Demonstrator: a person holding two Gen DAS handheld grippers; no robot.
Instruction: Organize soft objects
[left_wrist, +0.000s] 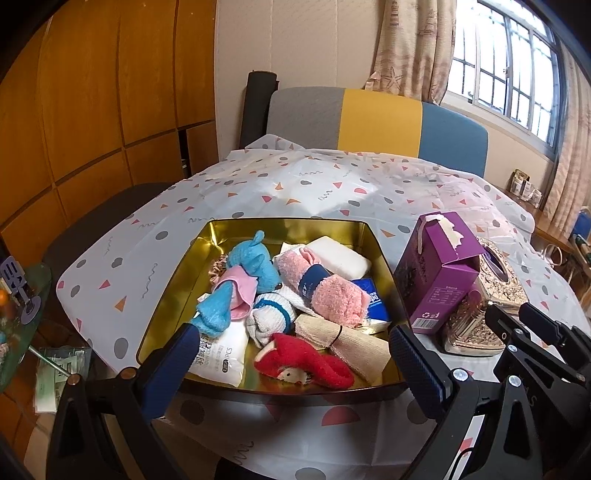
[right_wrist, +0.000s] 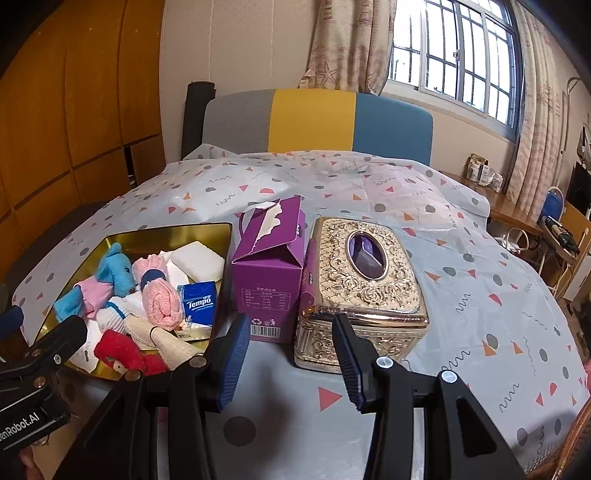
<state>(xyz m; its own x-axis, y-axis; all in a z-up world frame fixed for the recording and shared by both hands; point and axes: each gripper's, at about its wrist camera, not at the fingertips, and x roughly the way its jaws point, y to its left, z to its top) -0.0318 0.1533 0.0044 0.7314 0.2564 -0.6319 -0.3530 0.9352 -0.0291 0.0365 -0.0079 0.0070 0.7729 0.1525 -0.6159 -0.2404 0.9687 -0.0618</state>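
Fuzzy socks (left_wrist: 325, 291) and a plush blue elephant (left_wrist: 255, 266) fill the gold tin (left_wrist: 166, 288); both hand-held grippers, left (left_wrist: 291, 365) and right (right_wrist: 291, 350), hang released, empty, beside an embossed tissue box (right_wrist: 365, 280).

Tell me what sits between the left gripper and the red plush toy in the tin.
Only the tin's near rim. The left gripper stands open just before it; the red plush toy lies on top by that rim, uncovered.

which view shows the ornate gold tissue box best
The right wrist view: the ornate gold tissue box sits whole near the centre, embossed lid and oval opening visible. In the left wrist view the tissue box is at the right edge, partly hidden behind the purple carton.
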